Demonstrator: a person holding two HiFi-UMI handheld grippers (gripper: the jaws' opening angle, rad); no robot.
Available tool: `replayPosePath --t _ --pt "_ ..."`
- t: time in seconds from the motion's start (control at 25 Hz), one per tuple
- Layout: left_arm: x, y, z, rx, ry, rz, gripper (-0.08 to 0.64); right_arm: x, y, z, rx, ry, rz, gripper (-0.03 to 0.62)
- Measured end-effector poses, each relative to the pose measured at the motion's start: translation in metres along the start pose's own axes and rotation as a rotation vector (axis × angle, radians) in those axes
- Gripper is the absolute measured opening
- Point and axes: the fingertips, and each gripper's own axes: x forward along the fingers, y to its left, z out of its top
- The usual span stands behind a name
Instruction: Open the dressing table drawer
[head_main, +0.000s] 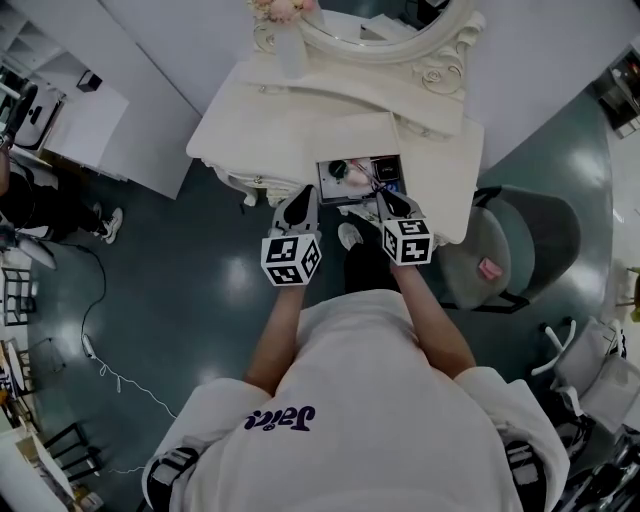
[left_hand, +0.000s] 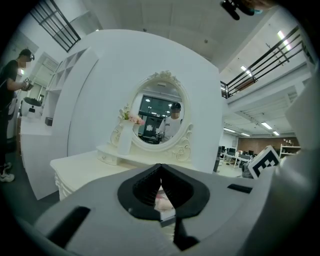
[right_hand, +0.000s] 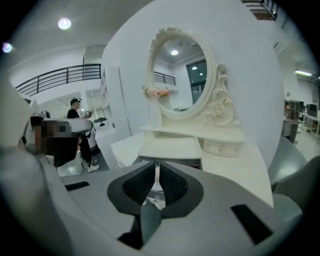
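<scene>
I cannot identify the small items (head_main: 352, 170) in the open white dressing-table drawer (head_main: 385, 186): too small. Its front edge is hidden behind the left gripper (head_main: 306, 192) and right gripper (head_main: 385, 196). The head view's top edge cuts off the cream oval mirror (head_main: 385, 32).

Cream dressing table (head_main: 440, 155), pink flowers (head_main: 283, 8), black-and-white marker cubes (head_main: 291, 259)

Staged set in a big open hall, studio or office type, not a home: cream dressing table (head_main: 300, 130) with oval mirror (left_hand: 160, 117) backs onto a freestanding white partition (left_hand: 100, 85), glossy dark floor (head_main: 200, 300), loose cable (head_main: 120, 380) lower left of head view. Left gripper view: mezzanine railing (left_hand: 265, 57) upper right, ceiling strip lights, office desks (left_hand: 232, 152) far right, a person (left_hand: 9, 100) standing at left edge.
</scene>
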Motion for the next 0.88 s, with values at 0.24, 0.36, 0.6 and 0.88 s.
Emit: replayPosePath --t 0.24,0.36,0.6,0.88 --pt "-0.015 -0.011 0.037 0.002 -0.087 -0.01 0.015 -0.041 0.012 0.063 -0.015 -0.17 0.005 0.015" --pt "-0.019 -0.019 0.054 0.019 -0.117 -0.014 0.015 -0.063 0.017 0.093 -0.048 -0.247 -0.012 0.009" --pt "-0.031 -0.035 0.088 0.107 -0.174 -0.022 0.015 -0.108 0.03 0.148 -0.172 -0.416 -0.081 0.009" --pt "-0.038 -0.05 0.101 0.139 -0.208 -0.048 0.015 -0.129 0.036 0.165 -0.199 -0.474 -0.095 0.009"
